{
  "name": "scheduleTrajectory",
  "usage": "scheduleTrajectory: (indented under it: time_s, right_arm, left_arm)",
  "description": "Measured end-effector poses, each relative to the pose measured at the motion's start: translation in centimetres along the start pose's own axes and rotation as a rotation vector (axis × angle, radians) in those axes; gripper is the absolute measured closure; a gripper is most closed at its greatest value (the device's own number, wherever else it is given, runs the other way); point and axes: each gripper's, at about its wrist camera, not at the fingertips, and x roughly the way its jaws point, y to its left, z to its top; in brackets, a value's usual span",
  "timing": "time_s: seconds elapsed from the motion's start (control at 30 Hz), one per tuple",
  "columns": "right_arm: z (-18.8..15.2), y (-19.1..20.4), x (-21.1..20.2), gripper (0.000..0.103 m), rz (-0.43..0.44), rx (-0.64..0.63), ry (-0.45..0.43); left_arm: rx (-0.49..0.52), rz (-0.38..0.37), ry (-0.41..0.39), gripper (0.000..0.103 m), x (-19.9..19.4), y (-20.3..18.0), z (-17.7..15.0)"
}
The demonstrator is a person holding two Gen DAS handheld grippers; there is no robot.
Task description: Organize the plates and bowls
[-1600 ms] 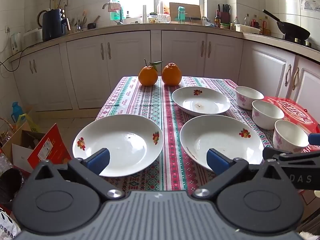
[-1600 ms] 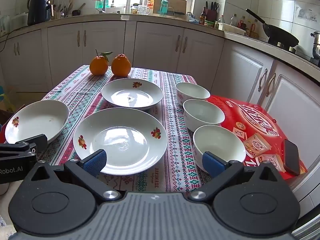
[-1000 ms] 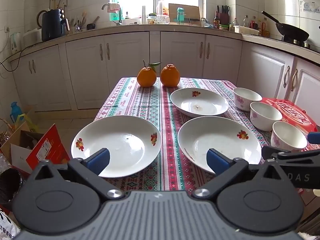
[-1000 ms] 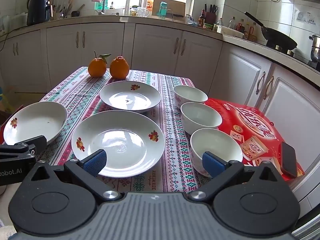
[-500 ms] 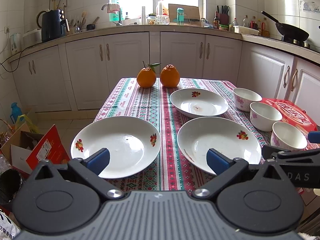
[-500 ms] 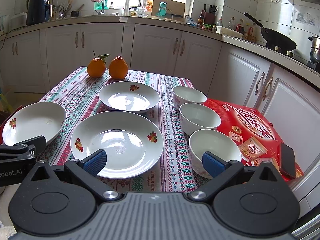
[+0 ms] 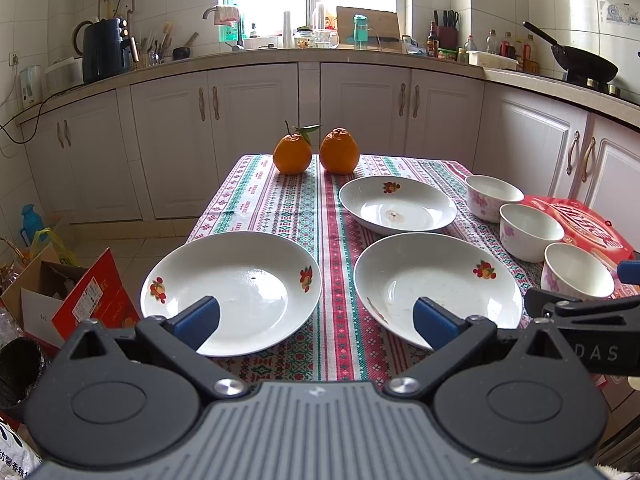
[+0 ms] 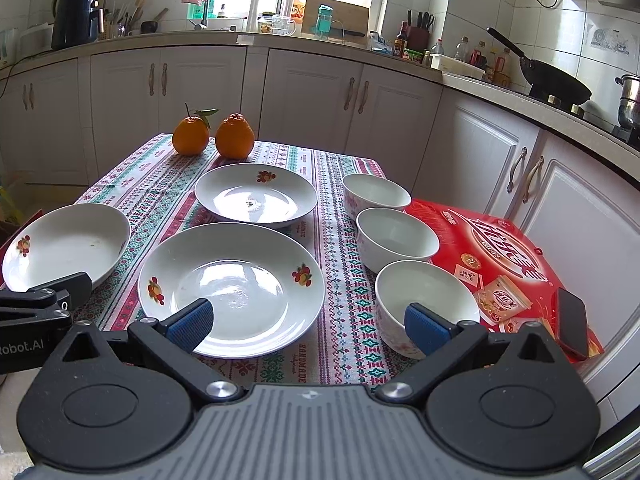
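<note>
Three plates (image 7: 236, 280) and three bowls (image 8: 394, 236) lie unstacked along the worktop (image 7: 332, 216), near edge; both tongs (image 7: 316, 316) (image 8: 306, 320) wide, empty, poised for sorting.

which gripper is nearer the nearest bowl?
Right. The right gripper has one fingertip just in front of the nearest bowl, jaws open. The left gripper sits further left, fronting two plates, also open.
</note>
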Motion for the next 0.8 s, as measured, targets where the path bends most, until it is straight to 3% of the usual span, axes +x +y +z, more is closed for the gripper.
scheduleTrajectory:
  time_s: [0.8]
  right_arm:
    - [-0.06, 0.22, -0.03, 0.0, -0.015, -0.009, -0.004]
  left_arm:
    - [0.002, 0.001, 0.002, 0.001, 0.07, -0.16, -0.07]
